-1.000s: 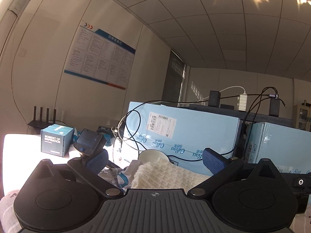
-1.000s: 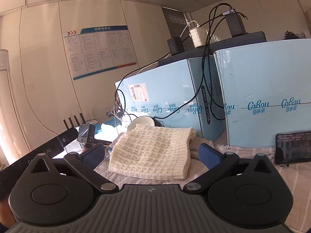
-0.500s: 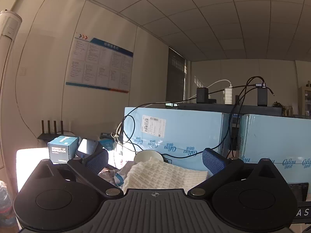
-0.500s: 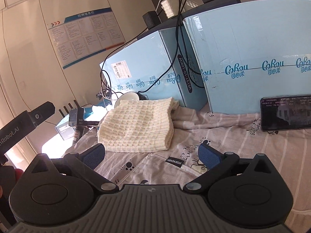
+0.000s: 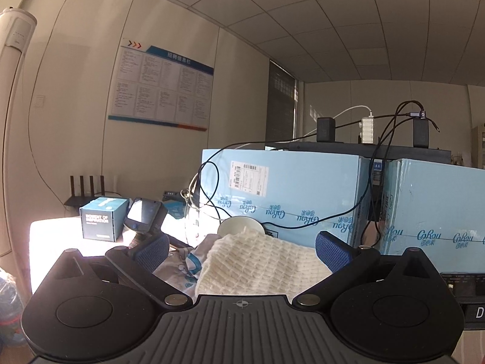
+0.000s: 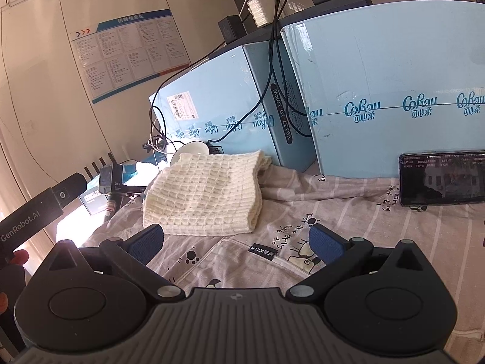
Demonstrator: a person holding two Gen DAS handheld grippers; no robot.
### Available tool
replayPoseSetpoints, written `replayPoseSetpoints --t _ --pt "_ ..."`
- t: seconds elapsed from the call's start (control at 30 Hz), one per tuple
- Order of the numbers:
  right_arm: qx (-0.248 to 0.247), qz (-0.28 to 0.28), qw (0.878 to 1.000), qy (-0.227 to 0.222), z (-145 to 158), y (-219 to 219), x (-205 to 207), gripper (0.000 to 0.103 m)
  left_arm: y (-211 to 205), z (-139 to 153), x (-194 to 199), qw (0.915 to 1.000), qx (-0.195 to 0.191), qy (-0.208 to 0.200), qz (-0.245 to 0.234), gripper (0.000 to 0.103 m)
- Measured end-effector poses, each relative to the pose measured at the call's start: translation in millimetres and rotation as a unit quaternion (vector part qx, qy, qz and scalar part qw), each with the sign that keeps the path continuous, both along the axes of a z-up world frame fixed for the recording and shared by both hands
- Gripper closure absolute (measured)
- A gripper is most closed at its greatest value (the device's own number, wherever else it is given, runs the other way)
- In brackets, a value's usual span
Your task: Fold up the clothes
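Both claws gape empty; folded cream knit (image 6: 206, 191) lies ahead of right claw (image 6: 236, 242) (left claw (image 5: 242, 250) likewise).

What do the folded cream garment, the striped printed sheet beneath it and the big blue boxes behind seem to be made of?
Folded cream garment: chunky waffle knit, matte, probably cotton or wool; raised squares show. Striped printed sheet: thin woven fabric, likely cotton; soft wrinkles, sewn label. Blue boxes: printed cardboard, slightly glossy; sharp edges, shipping label.

Office: wall notice board (image 5: 160, 89); grid ceiling tiles (image 5: 348, 24); router (image 5: 86, 189)
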State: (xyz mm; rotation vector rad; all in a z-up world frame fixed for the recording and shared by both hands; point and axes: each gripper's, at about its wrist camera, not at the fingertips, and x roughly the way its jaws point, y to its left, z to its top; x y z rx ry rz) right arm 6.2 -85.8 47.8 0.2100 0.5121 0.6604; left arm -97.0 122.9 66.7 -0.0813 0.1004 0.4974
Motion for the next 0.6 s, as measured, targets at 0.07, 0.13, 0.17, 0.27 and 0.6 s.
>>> replayPoseSetpoints --t 0.07,0.13,0.17,0.27,0.6 --pt "0.0 -0.002 1.0 -0.002 -0.2 -0.7 0.2 0.0 1.8 -3.1 2.3 1.0 -0.004 0.002 -0.005 0.0" --pt "0.0 -0.005 1.0 -0.003 -0.4 -1.3 0.4 0.0 3.2 -5.4 3.8 0.9999 -0.007 0.002 -0.009 0.0" --pt "0.0 -0.006 1.0 -0.004 -0.5 -1.7 0.5 0.0 4.0 -6.5 4.0 0.9999 -0.009 0.002 -0.011 0.0" --pt "0.001 -0.009 1.0 -0.006 -0.8 -2.6 0.8 0.0 6.1 -9.1 3.9 0.9998 -0.014 0.002 -0.014 0.0" --pt "0.005 -0.011 1.0 -0.01 0.8 -2.9 -0.7 0.0 9.2 -9.3 0.5 0.9997 -0.023 -0.004 -0.009 0.0"
